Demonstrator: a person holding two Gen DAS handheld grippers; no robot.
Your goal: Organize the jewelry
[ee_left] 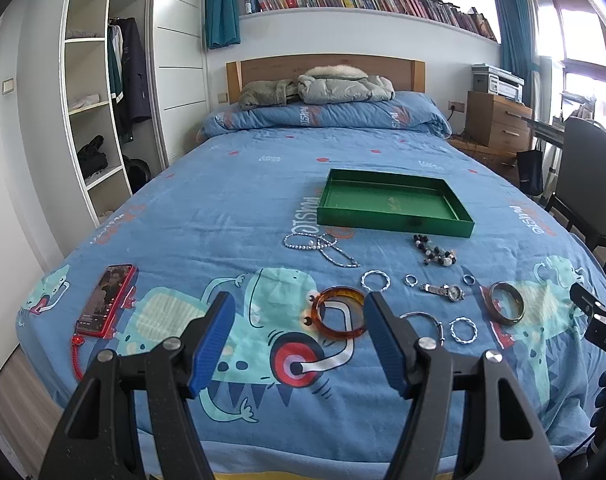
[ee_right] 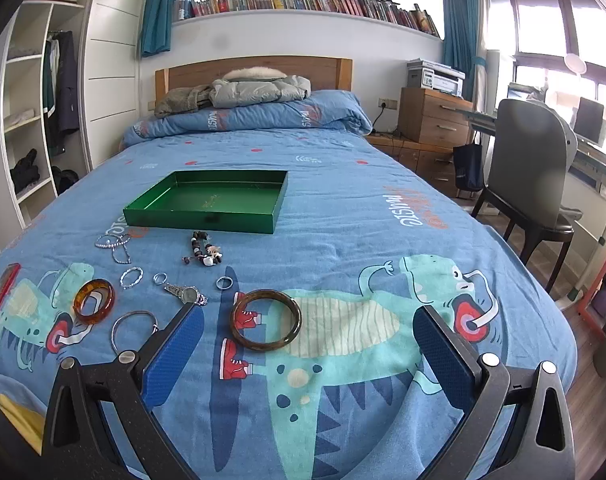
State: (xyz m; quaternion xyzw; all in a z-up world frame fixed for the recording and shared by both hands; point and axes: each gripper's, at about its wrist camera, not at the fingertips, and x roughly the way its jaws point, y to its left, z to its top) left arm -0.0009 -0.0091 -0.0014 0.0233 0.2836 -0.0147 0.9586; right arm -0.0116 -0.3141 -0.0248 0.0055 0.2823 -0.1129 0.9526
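While both pairs of jaws stand wide apart with nothing between them, your left gripper (ee_left: 299, 344) hangs over the bed (ee_left: 223, 208) just short of the amber bangle (ee_left: 338, 312), and your right gripper (ee_right: 309, 354) hangs just short of the dark bangle (ee_right: 266, 325). Take the green tray (ee_right: 207, 216) as your mark: it sits empty, further up the bed. Just in front of it lie a beaded strand (ee_right: 205, 254) and a sparkly chain (ee_right: 114, 246). Nearer you than those are small rings (ee_right: 224, 282), a wristwatch (ee_right: 186, 294), a twisted silver ring (ee_right: 131, 277) and a thin silver bangle (ee_right: 134, 330). A red phone (ee_left: 105, 300) lies well to the tray's left.
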